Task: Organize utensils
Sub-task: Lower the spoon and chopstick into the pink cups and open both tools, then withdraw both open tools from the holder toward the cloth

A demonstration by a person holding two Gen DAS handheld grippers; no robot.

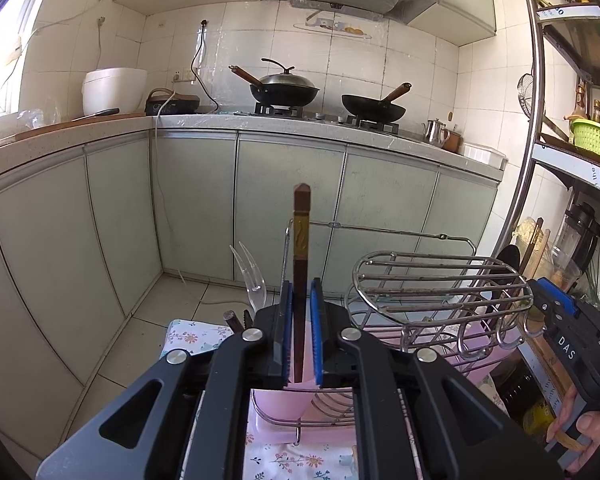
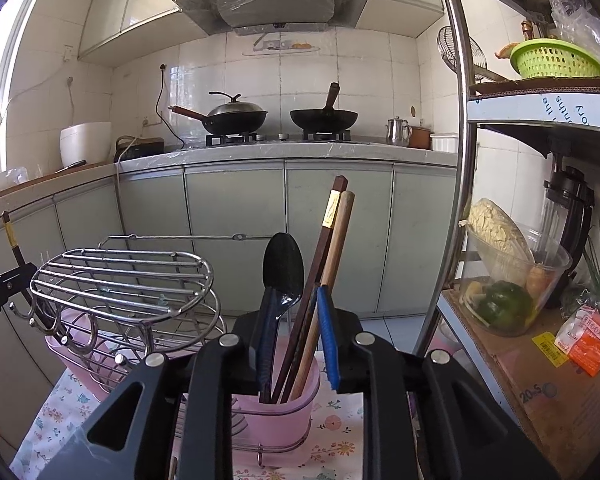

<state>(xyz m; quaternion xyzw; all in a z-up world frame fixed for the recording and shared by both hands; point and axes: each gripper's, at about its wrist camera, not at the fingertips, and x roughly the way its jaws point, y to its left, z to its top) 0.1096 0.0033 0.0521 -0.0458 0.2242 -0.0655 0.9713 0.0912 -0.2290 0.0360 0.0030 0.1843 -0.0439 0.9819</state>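
In the left wrist view a dark brown chopstick [image 1: 300, 248] with a gold band stands upright in a pink cup [image 1: 278, 404]. My left gripper [image 1: 301, 284] is open around it, and a thin gap shows on each side of the stick. A clear plastic fork [image 1: 252, 276] stands in the same cup. In the right wrist view my right gripper [image 2: 296, 292] is open around a black spoon [image 2: 283, 264], a dark chopstick [image 2: 328, 224] and a bamboo chopstick [image 2: 338, 236]. All three lean in another pink cup [image 2: 278, 406].
A wire dish rack [image 2: 120, 280] with hooks stands between the two cups on a floral cloth [image 2: 332, 432]. A metal shelf unit [image 2: 456, 160] at the right holds a clear bowl of vegetables [image 2: 512, 280], a blender and a green basket [image 2: 556, 58]. Cabinets and a stove with woks lie beyond.
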